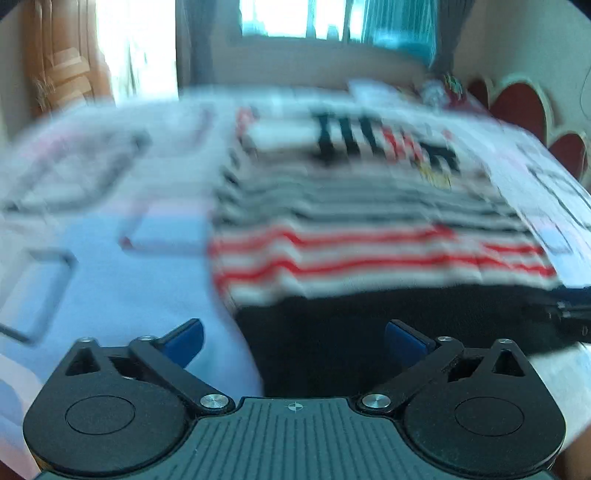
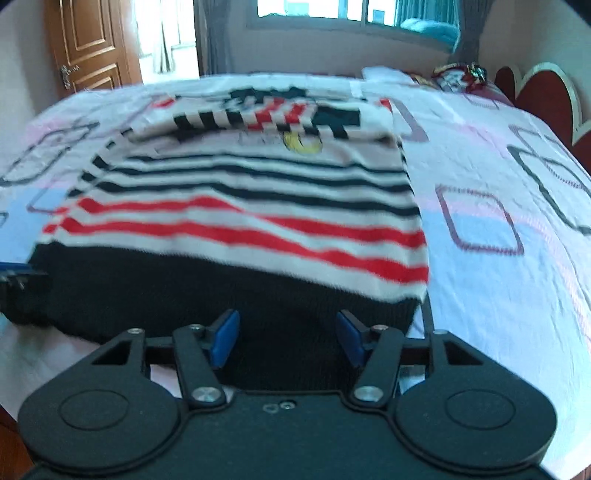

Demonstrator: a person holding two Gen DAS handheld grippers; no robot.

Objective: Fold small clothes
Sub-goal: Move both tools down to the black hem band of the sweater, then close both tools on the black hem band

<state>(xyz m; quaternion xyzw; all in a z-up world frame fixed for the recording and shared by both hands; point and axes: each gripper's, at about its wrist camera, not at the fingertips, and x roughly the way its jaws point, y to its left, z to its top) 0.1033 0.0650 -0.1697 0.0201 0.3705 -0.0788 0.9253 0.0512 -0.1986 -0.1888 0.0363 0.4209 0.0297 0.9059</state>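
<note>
A small striped sweater (image 2: 236, 206) lies flat on the bed, with black, white and red stripes, a cartoon print near its far end and a black hem (image 2: 207, 295) nearest me. It also shows, blurred, in the left wrist view (image 1: 369, 221). My left gripper (image 1: 293, 341) is open over the hem's left corner, its blue pads (image 1: 186, 338) apart. My right gripper (image 2: 288, 339) is open over the hem's right part. The other gripper (image 1: 569, 317) shows at the right edge of the left wrist view.
The bed sheet (image 2: 498, 192) is pale with square outlines in pink, blue and grey. A red scalloped headboard (image 2: 535, 88) stands at the right. A pillow and bundle (image 2: 458, 75) lie at the far right. A wooden door (image 2: 92, 44) and a window (image 2: 332, 11) are behind.
</note>
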